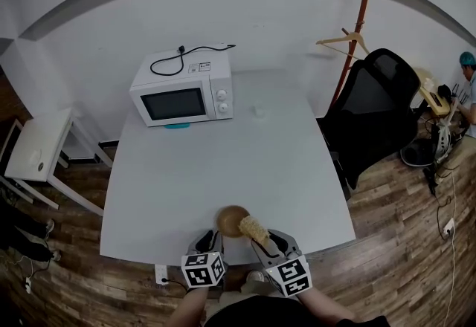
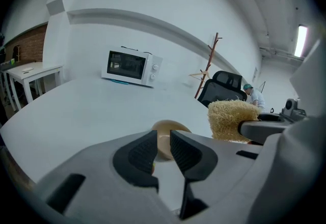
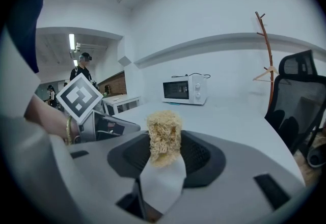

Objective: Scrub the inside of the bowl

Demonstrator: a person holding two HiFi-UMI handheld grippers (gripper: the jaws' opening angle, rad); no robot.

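A tan bowl [image 1: 230,218] sits upright on the white table [image 1: 223,162], close to its front edge. My left gripper [image 1: 209,238] hovers just short of the bowl's left side. In the left gripper view its jaws [image 2: 163,136] stand narrowly parted, with the bowl [image 2: 174,127] showing beyond the gap and nothing pressed between the pads. My right gripper [image 1: 260,238] is shut on a straw-coloured loofah scrubber [image 1: 253,228], which sticks up between its jaws [image 3: 164,149] and hangs over the bowl's right rim. That scrubber [image 2: 232,118] also appears right of the bowl in the left gripper view.
A white microwave [image 1: 183,97] with a black cable on top stands at the table's far left. A black office chair [image 1: 372,114] and a wooden coat rack [image 1: 357,28] are off the table's right side. A small white side table [image 1: 37,143] stands to the left.
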